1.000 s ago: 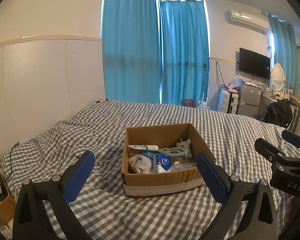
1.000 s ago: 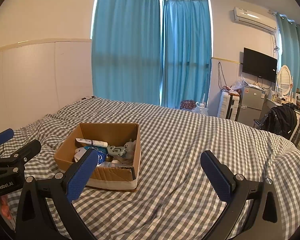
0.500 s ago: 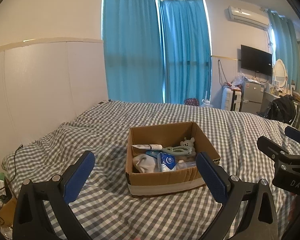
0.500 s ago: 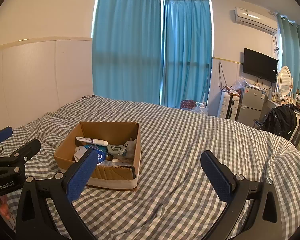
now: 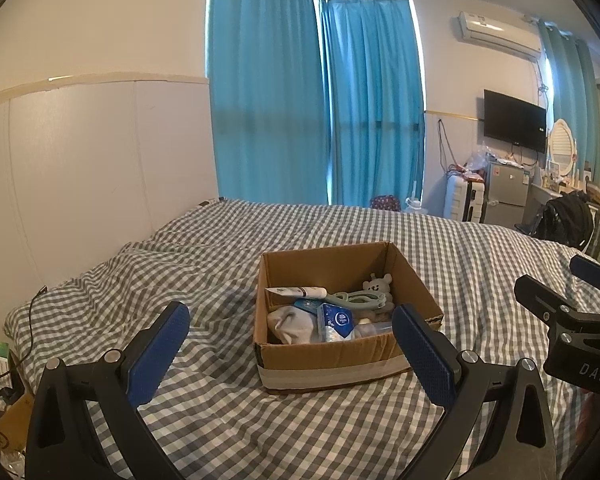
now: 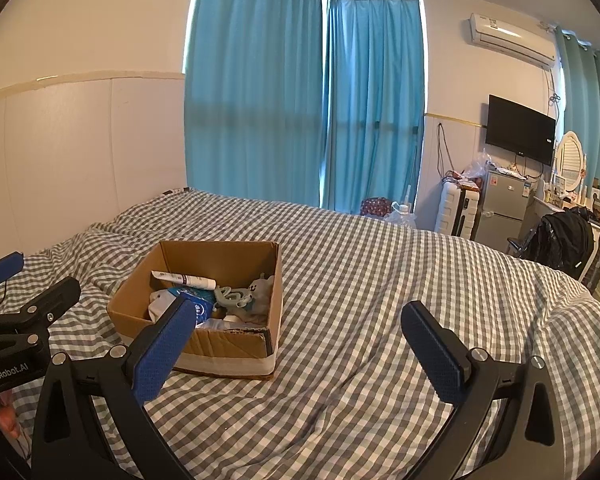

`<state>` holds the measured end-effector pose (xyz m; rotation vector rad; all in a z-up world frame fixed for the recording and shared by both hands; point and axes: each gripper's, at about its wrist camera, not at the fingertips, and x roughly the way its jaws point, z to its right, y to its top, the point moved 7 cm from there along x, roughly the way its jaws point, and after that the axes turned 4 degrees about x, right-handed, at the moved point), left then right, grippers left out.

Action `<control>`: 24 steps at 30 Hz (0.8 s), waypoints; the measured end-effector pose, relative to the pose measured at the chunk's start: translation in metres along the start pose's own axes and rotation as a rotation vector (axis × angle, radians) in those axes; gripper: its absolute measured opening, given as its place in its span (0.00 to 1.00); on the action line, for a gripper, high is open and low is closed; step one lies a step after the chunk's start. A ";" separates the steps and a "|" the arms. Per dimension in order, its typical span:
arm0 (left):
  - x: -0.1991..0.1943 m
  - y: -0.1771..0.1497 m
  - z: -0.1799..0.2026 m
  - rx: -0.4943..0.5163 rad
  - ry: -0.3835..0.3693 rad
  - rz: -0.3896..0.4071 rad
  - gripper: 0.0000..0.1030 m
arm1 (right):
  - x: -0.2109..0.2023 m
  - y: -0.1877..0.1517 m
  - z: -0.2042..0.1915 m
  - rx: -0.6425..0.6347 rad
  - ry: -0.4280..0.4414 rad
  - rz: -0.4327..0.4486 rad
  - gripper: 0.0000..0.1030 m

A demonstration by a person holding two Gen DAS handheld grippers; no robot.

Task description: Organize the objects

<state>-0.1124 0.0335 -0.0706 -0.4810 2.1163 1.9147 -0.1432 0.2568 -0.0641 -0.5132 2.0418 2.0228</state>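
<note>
An open cardboard box sits on the grey checked bed; it also shows in the right wrist view. Inside lie a white tube, a blue tissue pack, a white cloth, a pale green plastic item and a small grey bear toy. My left gripper is open and empty, held just in front of the box. My right gripper is open and empty, to the right of the box.
The checked bedspread covers the whole bed. A white headboard wall is at the left. Blue curtains, a suitcase, a small fridge, a TV and a black backpack stand beyond the bed.
Both grippers stay open. The left wrist view has shifted slightly, so the box sits a little more to the right and nearer. The right view is nearly unchanged.
</note>
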 end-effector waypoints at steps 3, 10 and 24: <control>0.000 0.000 0.000 0.000 -0.002 0.000 1.00 | 0.001 -0.001 -0.001 -0.003 0.002 -0.003 1.00; 0.001 0.001 0.000 -0.003 -0.005 -0.003 1.00 | 0.002 -0.002 -0.003 -0.005 0.001 -0.009 1.00; 0.001 0.004 -0.004 -0.015 0.022 0.017 1.00 | 0.007 -0.005 -0.001 -0.003 0.003 -0.021 1.00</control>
